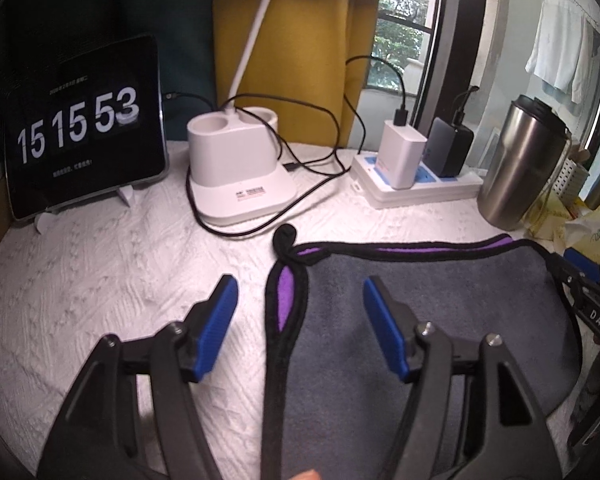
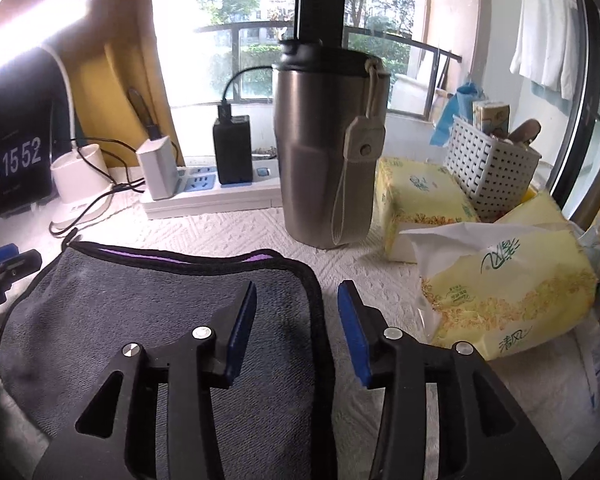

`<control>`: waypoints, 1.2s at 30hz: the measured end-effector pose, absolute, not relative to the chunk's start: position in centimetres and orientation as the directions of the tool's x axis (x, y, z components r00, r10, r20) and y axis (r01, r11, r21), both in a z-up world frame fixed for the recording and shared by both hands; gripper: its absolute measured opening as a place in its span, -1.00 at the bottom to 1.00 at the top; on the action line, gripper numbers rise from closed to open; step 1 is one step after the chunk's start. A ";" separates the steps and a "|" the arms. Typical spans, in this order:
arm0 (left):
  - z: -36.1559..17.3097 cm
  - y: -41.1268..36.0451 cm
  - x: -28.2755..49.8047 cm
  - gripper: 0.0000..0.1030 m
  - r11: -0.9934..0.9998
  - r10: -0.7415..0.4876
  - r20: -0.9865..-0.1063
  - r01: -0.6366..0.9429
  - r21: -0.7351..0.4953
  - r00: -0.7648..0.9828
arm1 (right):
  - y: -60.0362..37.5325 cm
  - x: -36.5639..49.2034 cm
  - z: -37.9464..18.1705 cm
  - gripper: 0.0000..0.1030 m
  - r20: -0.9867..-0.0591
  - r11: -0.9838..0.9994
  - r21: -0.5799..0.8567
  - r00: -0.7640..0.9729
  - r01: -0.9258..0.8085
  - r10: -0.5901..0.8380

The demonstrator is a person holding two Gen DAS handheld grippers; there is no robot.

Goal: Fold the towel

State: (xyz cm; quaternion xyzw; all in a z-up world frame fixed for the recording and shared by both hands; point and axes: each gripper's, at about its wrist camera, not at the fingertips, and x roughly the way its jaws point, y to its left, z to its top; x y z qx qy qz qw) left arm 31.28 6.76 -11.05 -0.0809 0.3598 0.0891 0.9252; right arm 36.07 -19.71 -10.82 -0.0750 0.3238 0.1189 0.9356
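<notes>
Towel (image 1: 440,320), grey with purple underside showing along its far edge, lies already doubled on the desk (image 1: 100,280). Left claw (image 1: 300,320), spread, straddles its left edge; right claw (image 2: 296,332), spread, straddles its right edge. Neither grips; further folding probably remains.

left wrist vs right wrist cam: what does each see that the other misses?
Left wrist only: the open left gripper straddling the grey towel's left edge, and the towel's black hanging loop.

Right wrist only: the open right gripper over the towel's right edge, yellow tissue packs, and a white perforated basket.

Both: grey black-trimmed towel, steel tumbler, white power strip, clock display.
</notes>
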 end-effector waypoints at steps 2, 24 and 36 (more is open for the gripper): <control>-10.8 6.6 30.8 0.29 0.973 0.105 -0.670 -0.216 -0.084 0.735 | -19.6 35.4 -10.3 -0.11 -0.614 0.959 -0.065 0.769 -0.276 0.180; -7.1 3.8 23.6 0.69 0.985 0.043 -0.572 -0.130 -0.113 0.819 | -21.0 27.6 -6.1 -0.10 -0.541 0.956 -0.056 0.813 -0.289 0.214; -4.5 3.1 19.0 0.69 0.987 0.074 -0.499 -0.136 -0.089 0.863 | -21.2 23.5 -4.3 -0.10 -0.495 0.951 -0.053 0.835 -0.303 0.239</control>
